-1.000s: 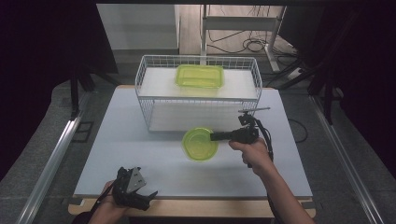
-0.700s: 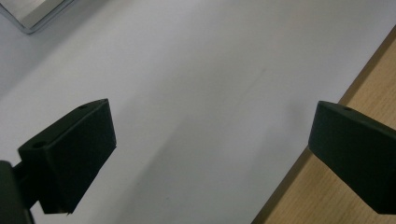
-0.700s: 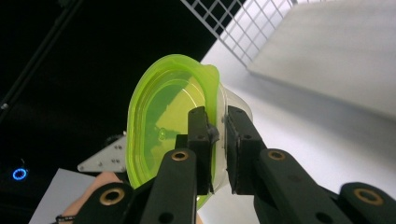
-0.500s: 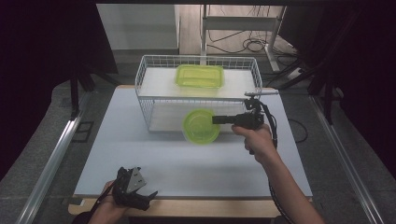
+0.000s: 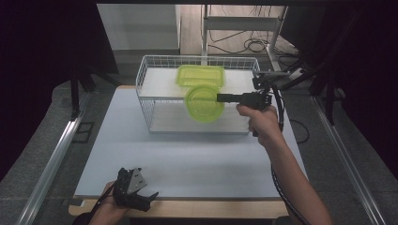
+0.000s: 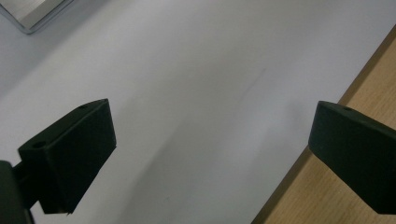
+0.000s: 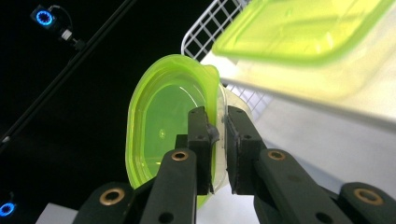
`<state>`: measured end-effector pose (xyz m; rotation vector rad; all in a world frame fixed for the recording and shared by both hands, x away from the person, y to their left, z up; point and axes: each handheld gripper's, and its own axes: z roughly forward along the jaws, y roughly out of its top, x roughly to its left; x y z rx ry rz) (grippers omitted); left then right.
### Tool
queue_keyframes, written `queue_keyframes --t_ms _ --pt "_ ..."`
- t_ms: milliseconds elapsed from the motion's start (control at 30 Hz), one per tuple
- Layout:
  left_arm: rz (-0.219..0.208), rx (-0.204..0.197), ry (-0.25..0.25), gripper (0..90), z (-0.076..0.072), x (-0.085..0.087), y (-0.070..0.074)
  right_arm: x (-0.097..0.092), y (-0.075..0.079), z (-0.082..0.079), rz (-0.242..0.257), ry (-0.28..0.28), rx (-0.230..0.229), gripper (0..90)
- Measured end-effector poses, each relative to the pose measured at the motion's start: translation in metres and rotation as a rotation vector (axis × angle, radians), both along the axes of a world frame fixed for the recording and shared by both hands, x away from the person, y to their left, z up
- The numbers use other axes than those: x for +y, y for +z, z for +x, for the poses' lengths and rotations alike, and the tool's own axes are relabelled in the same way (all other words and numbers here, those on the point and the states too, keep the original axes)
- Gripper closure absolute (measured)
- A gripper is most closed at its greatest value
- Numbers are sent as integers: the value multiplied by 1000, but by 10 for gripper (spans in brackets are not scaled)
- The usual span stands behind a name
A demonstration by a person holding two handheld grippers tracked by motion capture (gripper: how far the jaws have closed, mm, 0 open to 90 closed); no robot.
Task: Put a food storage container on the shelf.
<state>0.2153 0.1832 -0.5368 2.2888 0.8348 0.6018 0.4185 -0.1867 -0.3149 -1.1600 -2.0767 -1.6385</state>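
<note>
- A white wire basket (image 5: 155, 101) stands at the far middle of the counter (image 5: 141, 154); a rectangular tub with a lime-green lid (image 5: 201, 75) sits inside it, against the back wall.
- The right gripper (image 5: 220, 98) has its fingers clamped on the rim of a round lime-green container (image 5: 202, 105), holding it tilted on edge in the air above the basket's front.
- In the right gripper view, the round container (image 7: 163, 126) looks empty and the rectangular tub (image 7: 299, 28) lies just beyond.
- The left gripper (image 5: 151, 196) rests at the counter's near edge, fingers spread wide with nothing between them.
- The counter is pale with a wooden front edge (image 6: 327, 186).
- Cables (image 5: 253, 45) lie on the floor behind, and dark curtains flank the room.
</note>
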Motion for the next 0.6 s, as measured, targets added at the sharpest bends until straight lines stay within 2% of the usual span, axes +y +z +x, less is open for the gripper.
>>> queue_keyframes --t_ms 333,600 --pt "-7 2 -4 8 0 0 0 9 33 17 -13 -71 -58 812" --pt "-19 2 3 8 0 1 2 16 48 34 -11 -130 -72 812"
